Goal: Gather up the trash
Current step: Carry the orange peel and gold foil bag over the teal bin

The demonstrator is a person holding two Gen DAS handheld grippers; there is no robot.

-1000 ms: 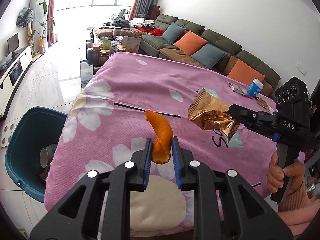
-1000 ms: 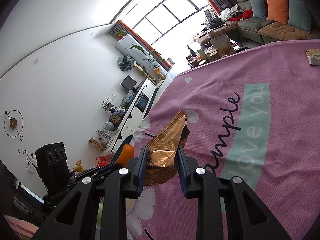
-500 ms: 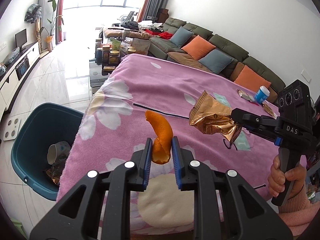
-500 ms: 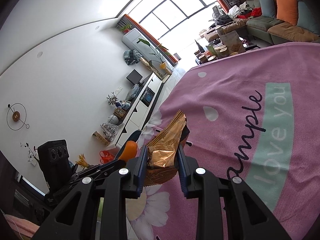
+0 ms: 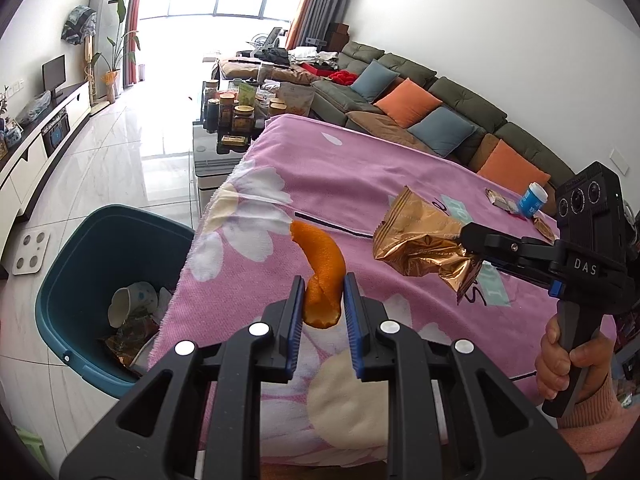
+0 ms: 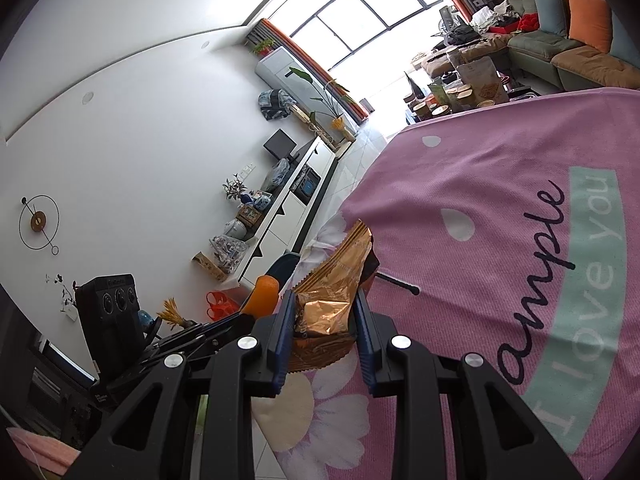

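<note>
trash is held in both tools: an orange peel (image 5: 322,268) clamped in the left hand-held gripper (image 5: 322,312), and a crumpled gold foil wrapper (image 5: 424,246) pinched in the right hand-held gripper (image 6: 322,334), both above the bench (image 5: 360,168), which is draped in a pink cloth with white flowers and a mint band of lettering. more litter lies at the far right of the cloth: a blue and white cup (image 5: 532,199) and small packets (image 5: 498,199). a teal bin (image 5: 80,280) stands on the pale tiled floor just beside the bench's left edge, with a paper cup (image 5: 128,304) and scraps inside. behind are a green sofa (image 5: 440,100) with orange and blue cushions, a low table crowded with jars (image 5: 236,114), bright windows and a white tv cabinet (image 5: 40,144).

compared with half a second ago, the left wrist view has swung left, so more of the bin's inside shows and it sits closer to centre; both grips look unchanged.

the person's right hand (image 5: 572,364) wraps the black handle, holding that tool roughly level, fingers pointing left towards the peel.
</note>
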